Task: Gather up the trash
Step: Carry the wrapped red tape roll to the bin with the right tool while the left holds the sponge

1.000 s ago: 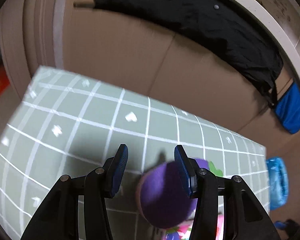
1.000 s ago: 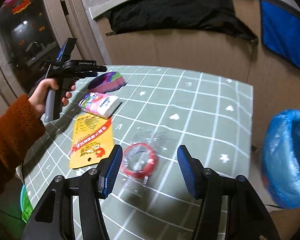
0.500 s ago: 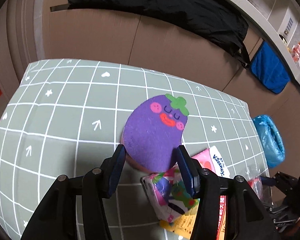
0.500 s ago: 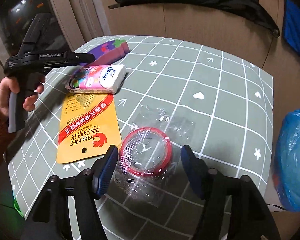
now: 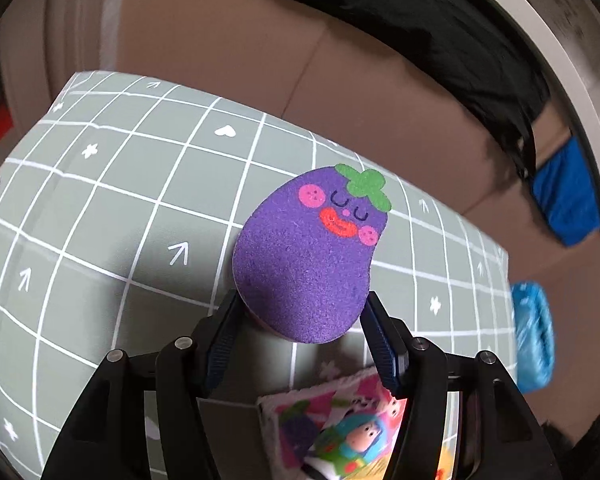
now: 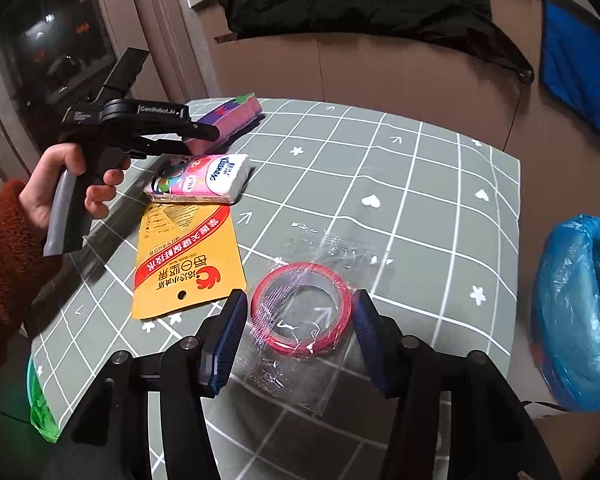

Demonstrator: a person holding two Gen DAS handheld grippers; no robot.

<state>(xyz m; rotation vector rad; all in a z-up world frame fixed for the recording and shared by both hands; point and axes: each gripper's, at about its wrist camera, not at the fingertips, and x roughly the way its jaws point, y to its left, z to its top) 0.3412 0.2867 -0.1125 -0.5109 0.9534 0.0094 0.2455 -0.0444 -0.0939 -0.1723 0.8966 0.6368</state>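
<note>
The left gripper (image 5: 300,332) clamps its blue pads (image 5: 220,344) on the lower end of an eggplant sponge (image 5: 312,252), purple face up and green stem pointing toward one o'clock, its pink underside just showing at the grip. In the right wrist view the same gripper (image 6: 204,136), held by a hand (image 6: 72,184) in a rust sleeve (image 6: 4,264), has the sponge (image 6: 232,118) raised off the green grid tablecloth (image 6: 420,184) at ten o'clock.

The right gripper (image 6: 300,344) stands wide, its pads on either side of a red tape roll (image 6: 300,308) sealed in a clear wrapper (image 6: 320,320); whether the pads touch the wrapper cannot be told. The roll lies flat on the cloth at the near edge.

A Kleenex pack (image 6: 200,178) lies just below the left gripper, also visible at six o'clock in the left view (image 5: 340,428). A yellow packet (image 6: 188,260) with red print lies against the pack's near side, just beside the wrapper at nine o'clock.

A bin lined with a blue bag (image 6: 576,312) stands off the table at three o'clock, seen at four o'clock from the left wrist (image 5: 534,340). Cardboard (image 5: 220,52) backs the table, with a black garment (image 6: 360,4) draped over it and blue cloth (image 6: 580,80) at two o'clock.
</note>
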